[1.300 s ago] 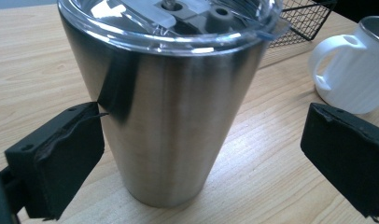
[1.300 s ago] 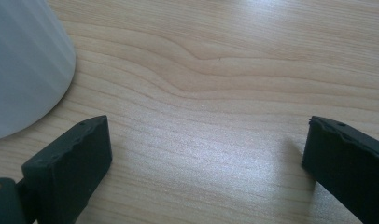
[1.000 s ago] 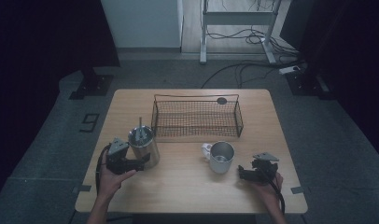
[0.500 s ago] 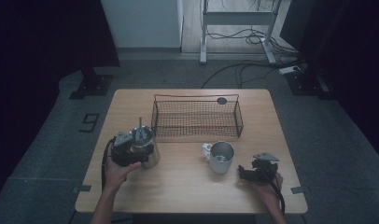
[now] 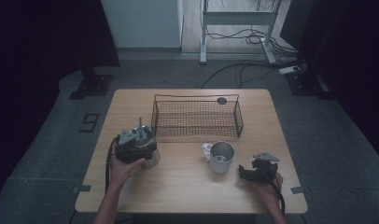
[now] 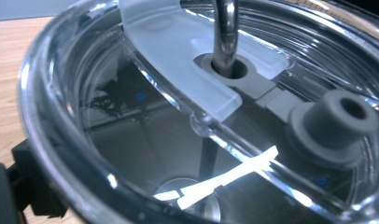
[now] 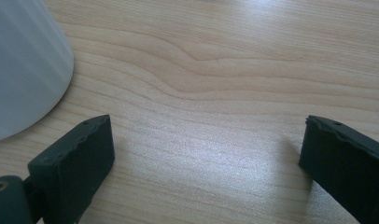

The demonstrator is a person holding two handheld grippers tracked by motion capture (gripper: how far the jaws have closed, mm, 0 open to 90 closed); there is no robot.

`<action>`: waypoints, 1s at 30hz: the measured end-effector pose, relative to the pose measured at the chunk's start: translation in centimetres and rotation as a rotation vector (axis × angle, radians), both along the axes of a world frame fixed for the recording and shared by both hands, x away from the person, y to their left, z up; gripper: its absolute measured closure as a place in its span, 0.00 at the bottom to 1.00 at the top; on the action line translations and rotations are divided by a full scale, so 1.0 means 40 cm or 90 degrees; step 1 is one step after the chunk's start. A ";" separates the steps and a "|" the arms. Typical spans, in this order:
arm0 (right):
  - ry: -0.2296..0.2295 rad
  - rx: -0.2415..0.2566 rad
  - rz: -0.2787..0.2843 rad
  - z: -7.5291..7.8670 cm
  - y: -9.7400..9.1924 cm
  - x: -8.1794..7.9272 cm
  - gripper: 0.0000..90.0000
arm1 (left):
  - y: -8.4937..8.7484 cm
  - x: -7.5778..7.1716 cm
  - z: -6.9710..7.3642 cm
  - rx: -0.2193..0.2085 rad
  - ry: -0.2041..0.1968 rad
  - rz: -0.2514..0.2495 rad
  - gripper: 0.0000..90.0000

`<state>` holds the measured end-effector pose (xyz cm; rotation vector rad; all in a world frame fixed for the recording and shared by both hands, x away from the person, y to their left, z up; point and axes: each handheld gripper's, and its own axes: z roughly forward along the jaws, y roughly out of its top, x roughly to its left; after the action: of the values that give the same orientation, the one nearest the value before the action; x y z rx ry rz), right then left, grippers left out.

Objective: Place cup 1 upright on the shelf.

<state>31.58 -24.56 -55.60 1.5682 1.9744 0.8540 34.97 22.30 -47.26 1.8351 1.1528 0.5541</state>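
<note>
Wooden surface (image 5: 187, 186): left tongs (image 5: 131, 147) over lidded tumbler (image 5: 148, 144), grip undeterminable; right tongs (image 7: 206, 163) spread apart, resting beside mug (image 5: 221, 156).

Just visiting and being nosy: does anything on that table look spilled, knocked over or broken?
Nothing stands out. The steel tumbler with clear lid and metal straw, the white mug and the black wire basket all stand upright on a dry wooden table.

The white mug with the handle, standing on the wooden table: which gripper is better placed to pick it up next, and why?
Right. The right gripper sits open beside the white mug, while the left gripper is at the steel tumbler with the clear lid.
</note>
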 end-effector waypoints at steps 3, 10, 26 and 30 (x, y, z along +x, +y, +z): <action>-0.001 0.000 -0.001 0.000 0.000 0.000 0.04 | 0.001 0.000 0.002 0.008 -0.001 -0.006 0.03; -0.001 0.000 -0.002 0.000 -0.001 0.000 0.04 | 0.000 -0.001 0.001 0.008 -0.006 -0.008 0.03; -0.003 0.000 -0.004 0.000 -0.001 -0.001 0.05 | 0.009 -0.012 0.000 -0.008 -0.018 -0.004 0.04; -0.003 0.000 -0.004 0.000 -0.001 -0.001 0.05 | 0.011 -0.014 0.000 -0.012 -0.019 -0.004 0.04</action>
<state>31.54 -24.61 -55.59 1.5709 1.9652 0.8548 34.41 22.73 -47.25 1.8082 1.1289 0.5639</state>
